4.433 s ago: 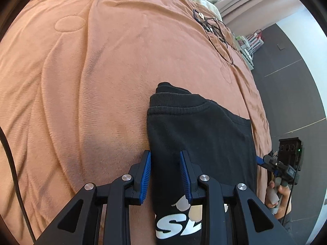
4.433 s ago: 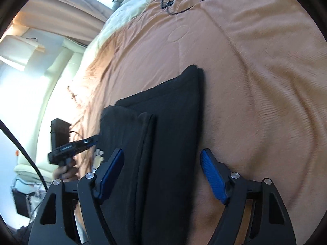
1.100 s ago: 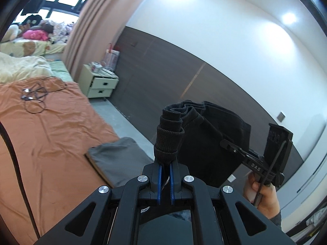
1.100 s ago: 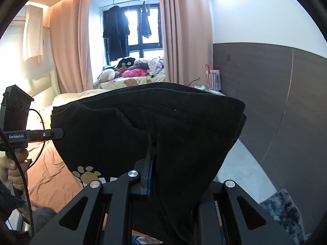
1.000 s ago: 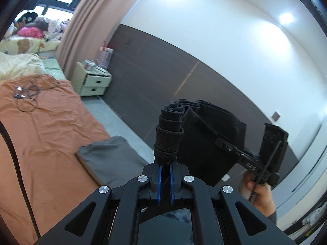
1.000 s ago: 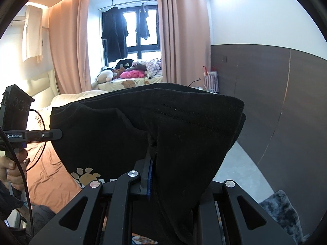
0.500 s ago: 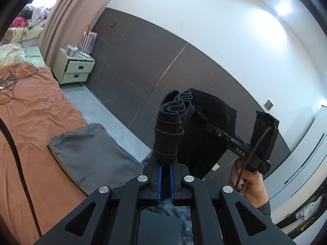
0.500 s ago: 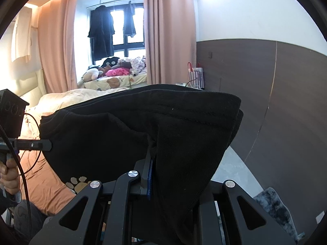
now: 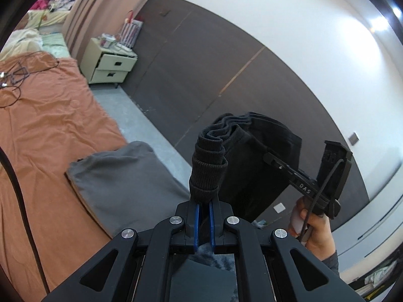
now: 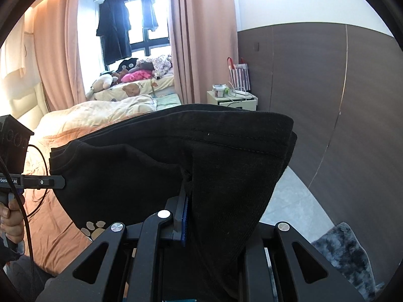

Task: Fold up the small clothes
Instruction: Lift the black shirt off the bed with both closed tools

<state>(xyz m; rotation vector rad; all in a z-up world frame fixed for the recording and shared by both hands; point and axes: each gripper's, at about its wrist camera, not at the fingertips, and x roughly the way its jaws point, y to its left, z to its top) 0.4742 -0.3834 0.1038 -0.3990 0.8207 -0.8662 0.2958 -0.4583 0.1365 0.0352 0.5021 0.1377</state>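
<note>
A folded black garment (image 9: 241, 161) with a paw print hangs in the air between both grippers, above the bed's edge. My left gripper (image 9: 204, 202) is shut on its ribbed edge. My right gripper (image 10: 187, 201) is shut on the other end of the black garment (image 10: 201, 166), which drapes over and hides the right finger. In the left wrist view the right gripper (image 9: 274, 159) grips the garment's far side. In the right wrist view the left gripper (image 10: 56, 182) pinches the garment's left edge.
A folded grey garment (image 9: 126, 176) lies on the orange bedspread (image 9: 42, 130) near its edge. Cables (image 9: 17, 75) lie on the bed further off. A cream nightstand (image 9: 108, 63) stands by the dark panelled wall. A dark fluffy rug (image 10: 347, 251) lies on the grey floor.
4.4 s ago the garment lay flat on the bed between open grippers. Both have shut on it and lifted it. Over the last second it has moved towards the grey garment.
</note>
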